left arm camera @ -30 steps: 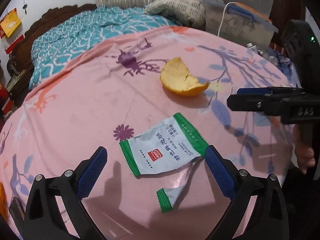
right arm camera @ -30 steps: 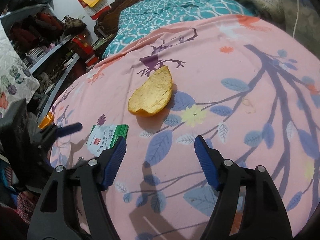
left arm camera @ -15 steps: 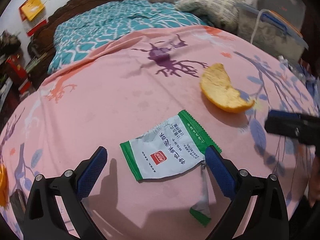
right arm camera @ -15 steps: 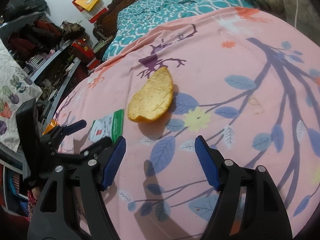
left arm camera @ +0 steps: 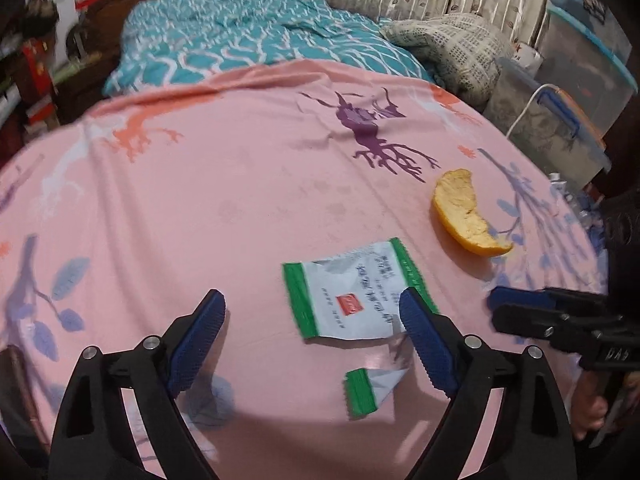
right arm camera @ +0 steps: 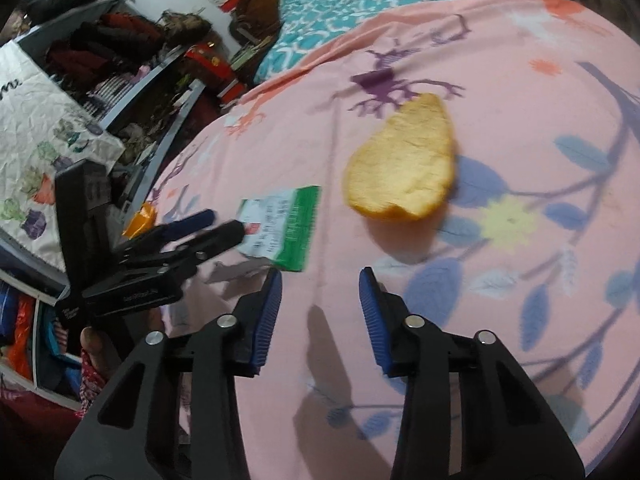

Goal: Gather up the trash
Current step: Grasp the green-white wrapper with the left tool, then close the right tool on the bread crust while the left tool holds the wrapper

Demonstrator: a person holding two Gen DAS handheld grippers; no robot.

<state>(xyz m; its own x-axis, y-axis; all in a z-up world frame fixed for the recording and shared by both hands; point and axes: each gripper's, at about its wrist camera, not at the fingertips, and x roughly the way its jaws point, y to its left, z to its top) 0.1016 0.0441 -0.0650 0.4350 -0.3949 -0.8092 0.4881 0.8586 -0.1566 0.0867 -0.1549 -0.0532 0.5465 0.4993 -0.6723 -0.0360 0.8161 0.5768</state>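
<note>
My left claw [left arm camera: 312,336] hangs spread over the pink bedsheet [left arm camera: 240,208], its jaws just narrowing slightly, nothing between them; the torn green-and-white wrapper [left arm camera: 352,292] lies at its one o'clock, against the right pad. My right claw [right arm camera: 320,308], jaws just closing but apart and empty, faces the orange peel [right arm camera: 404,164] at twelve o'clock. I should shift left claw rightward, straddle the wrapper's edge, then pinch low.
</note>
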